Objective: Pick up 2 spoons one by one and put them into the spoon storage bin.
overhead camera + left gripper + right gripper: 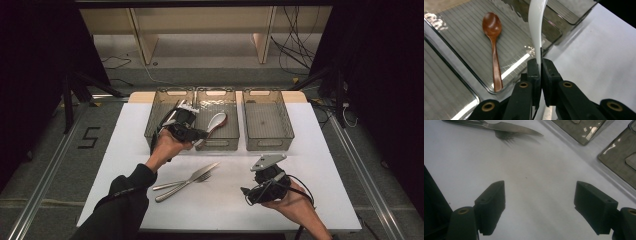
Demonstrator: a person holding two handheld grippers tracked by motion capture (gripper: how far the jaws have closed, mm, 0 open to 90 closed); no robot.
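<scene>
Lying beneath the clamped white spoon [535, 27], a brown wooden spoon [493, 47]

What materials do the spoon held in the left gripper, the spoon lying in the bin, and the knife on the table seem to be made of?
White spoon: probably glazed ceramic or glossy plastic; smooth, even white with a sheen. Brown spoon: likely lacquered wood; warm reddish brown with a soft shine. Knife: metal, probably stainless steel; grey, reflective, with a serrated edge.
</scene>
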